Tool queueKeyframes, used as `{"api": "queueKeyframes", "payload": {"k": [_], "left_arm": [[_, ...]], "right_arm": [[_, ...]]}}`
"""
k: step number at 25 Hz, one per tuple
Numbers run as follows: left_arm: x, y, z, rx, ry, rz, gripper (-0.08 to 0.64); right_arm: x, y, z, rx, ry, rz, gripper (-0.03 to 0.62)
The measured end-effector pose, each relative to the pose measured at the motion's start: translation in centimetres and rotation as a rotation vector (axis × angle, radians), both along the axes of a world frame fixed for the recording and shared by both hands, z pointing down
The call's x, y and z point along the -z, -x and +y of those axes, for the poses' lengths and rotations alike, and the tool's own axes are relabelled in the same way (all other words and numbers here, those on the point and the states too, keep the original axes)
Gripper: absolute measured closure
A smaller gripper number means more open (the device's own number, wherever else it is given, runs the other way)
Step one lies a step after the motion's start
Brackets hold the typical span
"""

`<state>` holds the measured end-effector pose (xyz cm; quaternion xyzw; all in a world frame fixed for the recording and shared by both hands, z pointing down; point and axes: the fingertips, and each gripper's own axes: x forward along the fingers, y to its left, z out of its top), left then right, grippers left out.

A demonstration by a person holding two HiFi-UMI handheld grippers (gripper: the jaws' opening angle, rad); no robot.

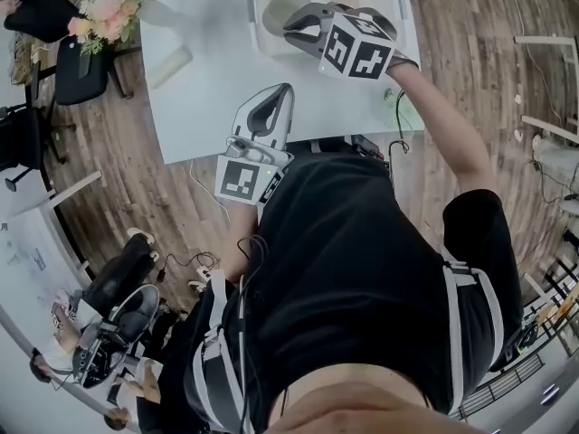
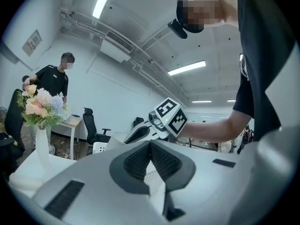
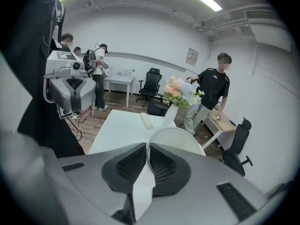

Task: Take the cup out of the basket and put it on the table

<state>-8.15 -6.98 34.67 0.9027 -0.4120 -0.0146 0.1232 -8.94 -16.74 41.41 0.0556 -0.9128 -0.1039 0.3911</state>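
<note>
A white cup (image 3: 180,142) is clamped by its rim between the pads of my right gripper (image 3: 146,165), so that gripper is shut on it. From the head view the cup (image 1: 282,9) hangs at the left side of the white basket (image 1: 407,7) at the far edge of the white table (image 1: 208,98); whether it is inside or just above the basket I cannot tell. My right gripper (image 1: 297,21) reaches in from the right. My left gripper (image 1: 274,98) hovers over the table's near edge, pointing away from me. Its pads (image 2: 140,161) meet with nothing between them.
A vase of flowers (image 1: 110,7) stands at the table's far left corner, and a small white roll (image 1: 169,66) lies near it. Office chairs (image 1: 77,70) and a second desk surround the table on the wood floor. People stand in the background (image 3: 211,90).
</note>
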Motion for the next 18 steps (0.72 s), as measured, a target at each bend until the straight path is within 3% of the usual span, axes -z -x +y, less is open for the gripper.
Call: {"api": "queueKeyframes", "payload": {"k": [12, 18], "left_arm": [[-0.2, 1.5, 3.2, 0.072, -0.014, -0.036, 0.538], [-0.8, 4.4, 6.0, 0.168, -0.004, -0.072, 0.538]], "right_arm": [[2.9, 2.8, 7.1, 0.132, -0.008, -0.059, 0.554], [2.2, 6.1, 11.2, 0.214, 0.023, -0.080, 0.554]]}}
